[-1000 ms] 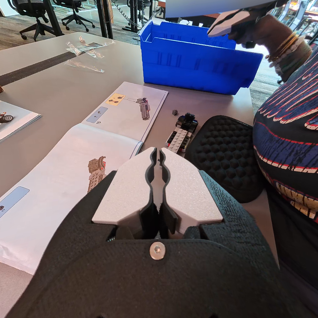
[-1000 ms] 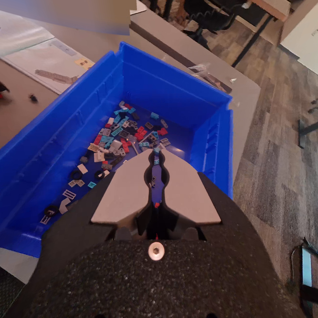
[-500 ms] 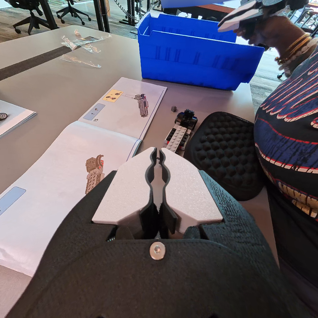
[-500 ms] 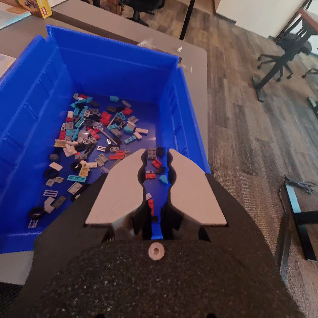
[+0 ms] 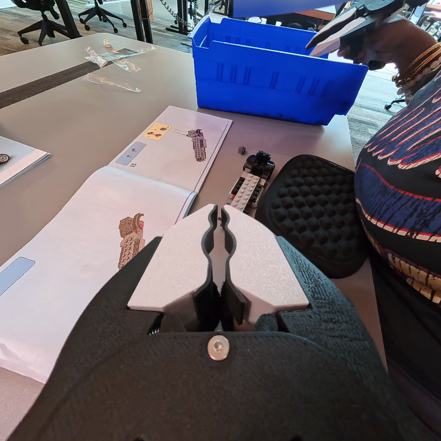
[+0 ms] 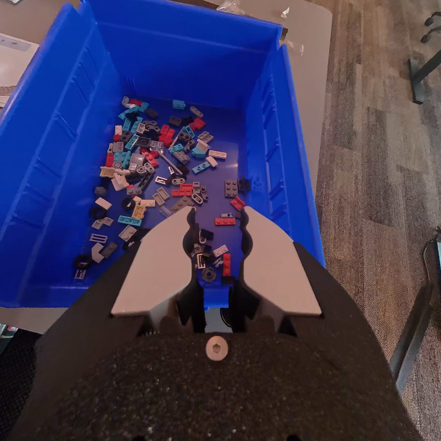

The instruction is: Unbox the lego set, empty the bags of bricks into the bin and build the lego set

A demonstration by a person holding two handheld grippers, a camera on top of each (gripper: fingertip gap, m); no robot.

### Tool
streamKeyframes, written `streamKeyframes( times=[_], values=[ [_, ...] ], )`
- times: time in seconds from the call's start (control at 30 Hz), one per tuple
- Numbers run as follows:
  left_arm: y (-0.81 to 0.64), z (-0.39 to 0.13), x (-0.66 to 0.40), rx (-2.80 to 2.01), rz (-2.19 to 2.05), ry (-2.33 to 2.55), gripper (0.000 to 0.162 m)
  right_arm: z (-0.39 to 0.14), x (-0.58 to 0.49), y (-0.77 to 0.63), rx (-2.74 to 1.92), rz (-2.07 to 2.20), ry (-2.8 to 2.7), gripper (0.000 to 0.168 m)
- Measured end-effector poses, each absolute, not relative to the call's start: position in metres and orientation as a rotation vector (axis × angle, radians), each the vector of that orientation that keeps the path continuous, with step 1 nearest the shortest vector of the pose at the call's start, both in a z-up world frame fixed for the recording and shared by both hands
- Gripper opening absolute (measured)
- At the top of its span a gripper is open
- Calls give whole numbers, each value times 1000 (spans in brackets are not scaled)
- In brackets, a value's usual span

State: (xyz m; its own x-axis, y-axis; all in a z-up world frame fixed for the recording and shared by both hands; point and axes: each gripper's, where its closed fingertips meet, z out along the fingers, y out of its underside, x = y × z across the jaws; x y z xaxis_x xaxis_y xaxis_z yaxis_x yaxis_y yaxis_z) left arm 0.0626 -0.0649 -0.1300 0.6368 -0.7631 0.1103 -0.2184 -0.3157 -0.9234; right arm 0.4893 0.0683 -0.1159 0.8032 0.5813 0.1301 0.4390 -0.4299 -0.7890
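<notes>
The blue bin (image 6: 59,148) holds several loose bricks (image 6: 152,157) in red, teal, grey, white and black. My right gripper (image 6: 218,211) is open and empty above the bin's near right corner, over a red plate (image 6: 225,221). It also shows above the bin in the left wrist view (image 5: 334,40). My left gripper (image 5: 219,210) is shut and empty, low over the table near the half-built grey and black model (image 5: 250,183). A small dark brick (image 5: 241,150) lies beside the model. The open instruction booklet (image 5: 95,214) lies left of it.
A black dimpled pad (image 5: 310,214) lies right of the model at the table edge, against a person's patterned shirt (image 5: 405,167). Empty clear bags (image 5: 112,59) lie at the far left. A second booklet (image 5: 16,160) is at the left edge. Wood floor (image 6: 381,167) lies right of the bin.
My right gripper has opened wide and moved over the bin's right side, looking more steeply down. My left gripper stayed shut and almost still.
</notes>
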Motion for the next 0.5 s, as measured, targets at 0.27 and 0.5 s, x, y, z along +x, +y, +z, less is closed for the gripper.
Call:
streamKeyframes(
  times=[0.27, 0.5],
  values=[
    [-66, -132, 64, -1851, -649, 805, 3, -109, 494, 63, -2112, 192, -805, 18],
    [-65, -132, 63, -1853, -669, 795, 3, -114, 491, 56, -2125, 208, -864, 5]
  ],
)
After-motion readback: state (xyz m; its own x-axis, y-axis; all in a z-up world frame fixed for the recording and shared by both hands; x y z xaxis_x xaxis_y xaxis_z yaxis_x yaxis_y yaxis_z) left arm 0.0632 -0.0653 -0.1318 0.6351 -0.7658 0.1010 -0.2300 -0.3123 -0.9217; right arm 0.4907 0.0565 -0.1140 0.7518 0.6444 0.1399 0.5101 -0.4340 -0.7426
